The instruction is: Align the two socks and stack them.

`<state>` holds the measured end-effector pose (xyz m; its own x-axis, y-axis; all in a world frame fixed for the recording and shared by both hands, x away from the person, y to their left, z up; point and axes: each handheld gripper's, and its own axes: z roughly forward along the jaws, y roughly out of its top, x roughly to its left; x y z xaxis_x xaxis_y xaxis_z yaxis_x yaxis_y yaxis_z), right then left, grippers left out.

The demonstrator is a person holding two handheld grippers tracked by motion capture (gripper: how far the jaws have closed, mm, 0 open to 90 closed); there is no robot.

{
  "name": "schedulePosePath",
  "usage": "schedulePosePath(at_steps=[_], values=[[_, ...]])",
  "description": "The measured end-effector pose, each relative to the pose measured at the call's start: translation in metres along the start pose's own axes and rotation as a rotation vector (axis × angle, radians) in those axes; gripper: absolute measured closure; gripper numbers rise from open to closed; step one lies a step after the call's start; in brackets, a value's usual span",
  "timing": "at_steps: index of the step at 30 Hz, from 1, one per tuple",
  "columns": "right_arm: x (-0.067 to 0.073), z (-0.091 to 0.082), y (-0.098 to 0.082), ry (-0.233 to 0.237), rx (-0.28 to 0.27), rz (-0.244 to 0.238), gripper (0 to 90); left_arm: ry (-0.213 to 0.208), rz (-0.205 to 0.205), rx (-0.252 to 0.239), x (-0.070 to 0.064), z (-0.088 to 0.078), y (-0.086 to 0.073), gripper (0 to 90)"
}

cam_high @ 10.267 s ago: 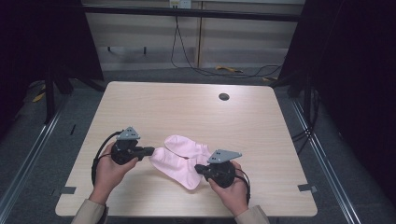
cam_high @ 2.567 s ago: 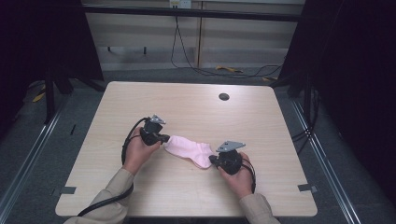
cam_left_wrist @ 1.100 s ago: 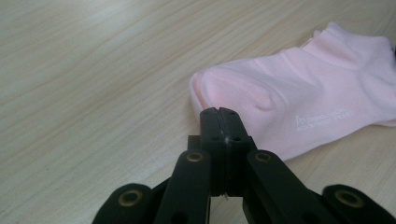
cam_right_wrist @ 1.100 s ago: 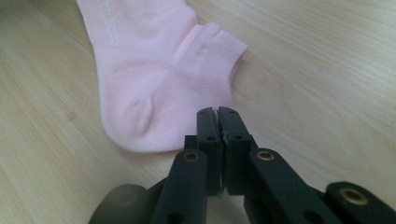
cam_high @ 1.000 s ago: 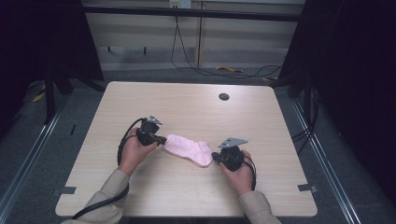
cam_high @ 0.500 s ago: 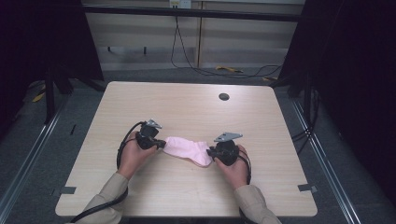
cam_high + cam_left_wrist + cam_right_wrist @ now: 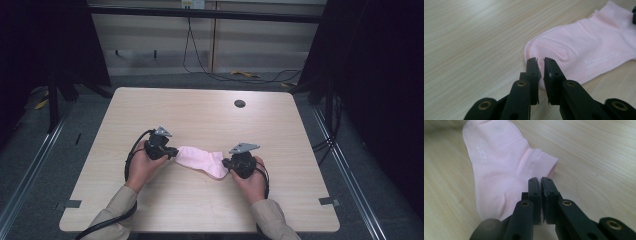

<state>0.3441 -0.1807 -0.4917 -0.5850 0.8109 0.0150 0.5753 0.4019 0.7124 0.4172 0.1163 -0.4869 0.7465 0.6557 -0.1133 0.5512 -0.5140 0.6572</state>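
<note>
A pink ankle sock (image 7: 199, 159) lies flat on the wooden table (image 7: 200, 115), between my two grippers. My left gripper (image 7: 174, 152) rests at its toe end. In the left gripper view the toe (image 7: 584, 45) lies just beyond the tips. The left gripper (image 7: 540, 60) shows a narrow gap with nothing in it, and its jaws have just been opening. My right gripper (image 7: 225, 164) sits at the cuff end. Over the cuff (image 7: 496, 162), the right gripper (image 7: 540, 179) has its jaws nearly touching after closing a little. No fabric is between them.
A small dark round grommet (image 7: 239, 103) sits in the table top at the far right. Tape marks sit at the near left edge (image 7: 67, 204) and the near right edge (image 7: 325, 201). A black cable (image 7: 131, 155) loops beside my left hand.
Ten seconds ago the pink fabric lay wider with the grippers farther apart; it is narrower now. In the last second the right gripper shifted slightly left toward the cuff. The left hand stayed put.
</note>
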Motion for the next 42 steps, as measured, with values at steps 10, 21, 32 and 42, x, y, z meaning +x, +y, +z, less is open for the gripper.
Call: schedulePosePath(at_steps=[10, 21, 32, 42], values=[[0.0, 0.0, -0.001, 0.001, 0.0, -0.002, 86.9, -0.016, 0.01, 0.009, -0.004, 0.011, -0.002, 88.5], [-0.001, -0.007, 0.001, 0.001, -0.02, 0.006, 87.1, -0.031, -0.014, 0.017, -0.007, -0.007, 0.011, 90.0], [0.002, -0.009, 0.002, 0.01, -0.02, -0.007, 87.0, -0.006, -0.015, 0.02, -0.004, 0.002, 0.01, 90.0], [0.001, -0.006, -0.005, 0.014, -0.001, -0.005, 86.9, -0.007, -0.002, 0.04, -0.007, 0.011, 0.002, 84.7]])
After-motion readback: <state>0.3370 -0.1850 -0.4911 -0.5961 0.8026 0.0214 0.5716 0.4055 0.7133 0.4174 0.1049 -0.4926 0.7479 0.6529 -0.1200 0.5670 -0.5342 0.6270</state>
